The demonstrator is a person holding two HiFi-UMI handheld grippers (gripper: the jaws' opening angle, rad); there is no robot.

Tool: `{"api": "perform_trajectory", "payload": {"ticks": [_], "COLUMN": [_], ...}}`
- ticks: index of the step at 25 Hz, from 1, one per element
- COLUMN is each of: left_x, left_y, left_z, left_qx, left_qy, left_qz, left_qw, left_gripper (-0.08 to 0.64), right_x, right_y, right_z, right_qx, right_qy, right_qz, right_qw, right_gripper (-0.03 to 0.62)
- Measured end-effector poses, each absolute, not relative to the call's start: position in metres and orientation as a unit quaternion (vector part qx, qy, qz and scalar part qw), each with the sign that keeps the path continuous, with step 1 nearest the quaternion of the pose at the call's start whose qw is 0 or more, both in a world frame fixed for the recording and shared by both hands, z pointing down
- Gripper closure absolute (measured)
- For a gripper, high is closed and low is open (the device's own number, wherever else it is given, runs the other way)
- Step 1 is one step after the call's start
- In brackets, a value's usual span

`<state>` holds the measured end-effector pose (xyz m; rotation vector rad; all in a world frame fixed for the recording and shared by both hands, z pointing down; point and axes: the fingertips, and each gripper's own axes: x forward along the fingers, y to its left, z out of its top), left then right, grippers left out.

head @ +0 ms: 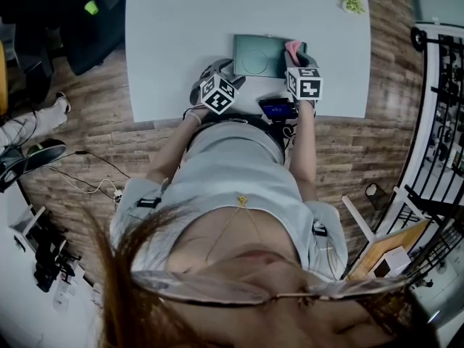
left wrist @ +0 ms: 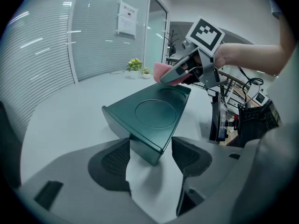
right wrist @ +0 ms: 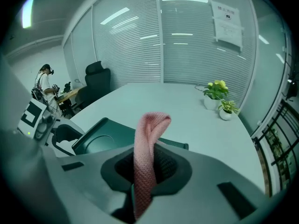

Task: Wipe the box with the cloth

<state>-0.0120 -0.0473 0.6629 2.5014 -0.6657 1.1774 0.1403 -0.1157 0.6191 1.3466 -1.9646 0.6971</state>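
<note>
Here, at a pale, smooth table (head: 167, 35) with rounded corners, a person holds two grippers over a flat, dark green box (head: 255, 55). The box lies near the table's front edge, and its matte lid is stamped with a shallow circle.

The right gripper (head: 296, 52) has its jaws pressed together on a pink cloth (head: 293, 47) of coarse knit. It holds the cloth at the box's right end. In the right gripper view, the cloth (right wrist: 147, 157) rises from between the dark, dimpled pads as a folded strip and curls over at its top, with the box (right wrist: 100, 136) lying behind it.

The left gripper (head: 217, 71) is at the box's near left corner. Only the left gripper view shows that its jaws are spread. The sharp corner of the box (left wrist: 154, 113) stands between the textured pads (left wrist: 110, 164), with a gap at the right pad. That view also shows the right gripper (left wrist: 187, 71) across the lid with the cloth (left wrist: 163, 72) bunched at its tip.

Two small potted plants (right wrist: 217, 94) stand at the table's far edge. The head view alone shows the wood-plank floor (head: 87, 122) around the table.
</note>
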Motion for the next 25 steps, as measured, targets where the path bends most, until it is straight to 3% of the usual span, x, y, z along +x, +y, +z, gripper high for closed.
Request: {"api": "perform_trajectory", "payload": {"ticks": [8, 25], "left_x": [-0.012, -0.013], "left_y": [-0.046, -0.047], "left_z": [0.663, 0.665], "left_qx": [0.869, 0.868], "left_qy": [-0.232, -0.232], "left_qz": [0.411, 0.412], "left_qw": [0.150, 0.155], "left_gripper": [0.264, 0.264], "right_x": [0.179, 0.174], "right_y": [-0.101, -0.103], "right_z": [0.637, 0.644], "right_qx": [0.542, 0.557], "right_qy": [-0.712, -0.693], "right_qz": [0.291, 0.288], "right_qw": [0.339, 0.356], "right_gripper": [0.546, 0.548]}}
